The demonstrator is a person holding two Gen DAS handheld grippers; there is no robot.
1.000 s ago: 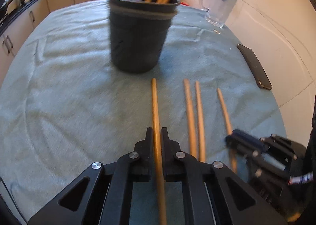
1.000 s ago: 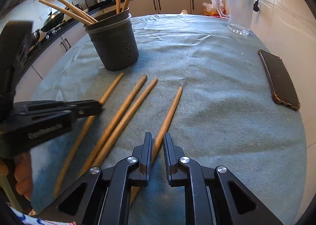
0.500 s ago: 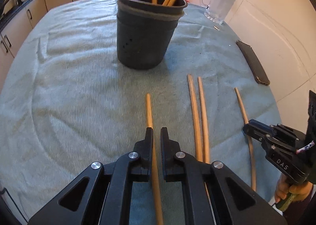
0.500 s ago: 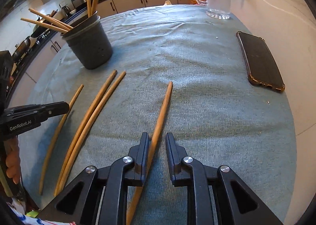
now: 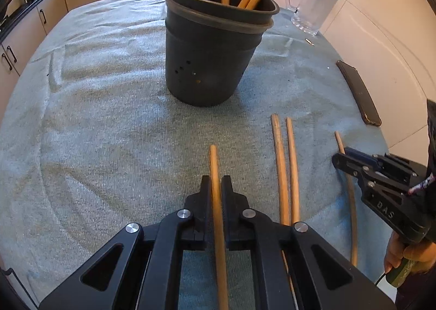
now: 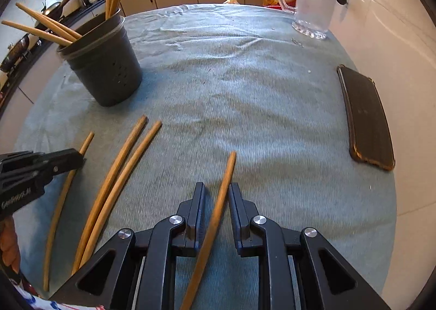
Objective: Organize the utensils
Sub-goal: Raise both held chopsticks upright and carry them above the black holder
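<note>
My left gripper [image 5: 215,180] is shut on a wooden stick [image 5: 214,163] whose tip points toward the dark utensil holder [image 5: 207,64]. The holder stands upright with several sticks in it. Two more sticks [image 5: 280,168] lie side by side on the cloth to the right. My right gripper [image 6: 216,187] is open and low over the cloth. A fourth stick [image 6: 227,173] lies slanted between its jaws with gaps on both sides. In the right wrist view the left gripper [image 6: 79,157] shows at the left edge and the holder [image 6: 106,70] at the far left.
A teal cloth [image 6: 245,78] covers the round table. A dark phone [image 6: 365,119] lies near the right edge and a glass jug [image 6: 313,2] stands at the far right. Kitchen cabinets run behind the table. A person's hands hold both grippers.
The right gripper's jaws stand a little wider around its stick, and that gripper has moved along the stick toward its tip. In the left wrist view less of the held stick shows ahead of the jaws.
</note>
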